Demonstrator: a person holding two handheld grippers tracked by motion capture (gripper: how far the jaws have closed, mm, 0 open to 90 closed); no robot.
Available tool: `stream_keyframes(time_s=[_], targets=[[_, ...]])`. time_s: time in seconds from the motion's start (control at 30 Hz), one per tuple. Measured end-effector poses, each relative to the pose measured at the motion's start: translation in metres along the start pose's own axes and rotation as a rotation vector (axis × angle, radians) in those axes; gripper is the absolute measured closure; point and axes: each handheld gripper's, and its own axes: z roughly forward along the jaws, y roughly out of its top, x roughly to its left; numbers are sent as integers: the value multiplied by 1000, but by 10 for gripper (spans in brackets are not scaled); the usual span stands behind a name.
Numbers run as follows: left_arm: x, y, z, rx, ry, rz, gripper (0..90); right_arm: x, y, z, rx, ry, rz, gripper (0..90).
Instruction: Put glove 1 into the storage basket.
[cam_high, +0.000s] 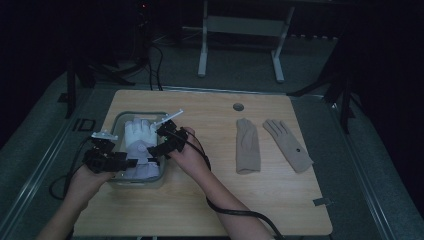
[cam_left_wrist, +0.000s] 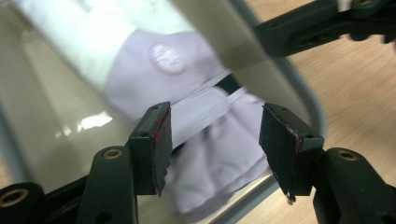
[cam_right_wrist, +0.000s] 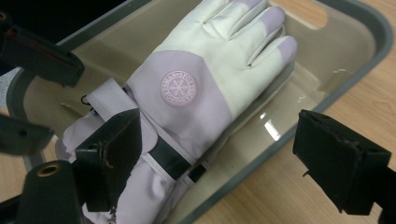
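one padded glove (cam_right_wrist: 196, 88) lies in the grey tub (cam_high: 116, 120) at the table's (cam_high: 210, 210) left side. i see a cream-white palm and fingers, lilac tips on some of the fingers, a lilac back panel with a round snowflake badge (cam_right_wrist: 178, 87), a dark wrist strap (cam_right_wrist: 170, 158) and a loose lilac cuff (cam_left_wrist: 219, 158). its long axis runs down the tub's length: from the high view the fingers point away from me toward the far wall, and the cuff lies at the near end, bunched against the near rim.

my left gripper (cam_left_wrist: 215, 140) hangs over that cuff with its jaws set wide, the cloth showing in the gap between them; i can't tell whether either pad touches it. my right gripper (cam_right_wrist: 224, 158) is spread wide too, straddling the tub's side wall, one jaw over the cuff and strap inside, the other outside above the wood.

well apart, on the right half of the table, two tan gloves lie side by side, one (cam_high: 247, 146) straight, the other (cam_high: 289, 145) slanted.
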Motion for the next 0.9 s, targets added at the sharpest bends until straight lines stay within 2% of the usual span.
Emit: stream_keyframes(time_s=[0.1,0.33,0.47,0.57,0.63,0.73,0.9], targets=[[-9,3,3,-19,-4,18,443,-2,-2,-6,-5,-8,-2,155],[-31,11,10,-97,-60,53,432,-14,-10,-26,-29,-33,0,155],[-43,15,18,-114,-79,82,372,-26,-18,-40,-38,-51,7,153],[-53,17,23,-129,-118,103,252,-35,-26,-49,-37,-71,6,150],[-60,18,23,-179,-116,117,219,-41,-32,-55,-35,-86,6,150],[-71,21,26,-228,-128,136,179,-50,-40,-65,-36,-110,9,148],[-89,22,34,-285,-145,170,157,-63,-53,-82,-54,-125,24,148]])
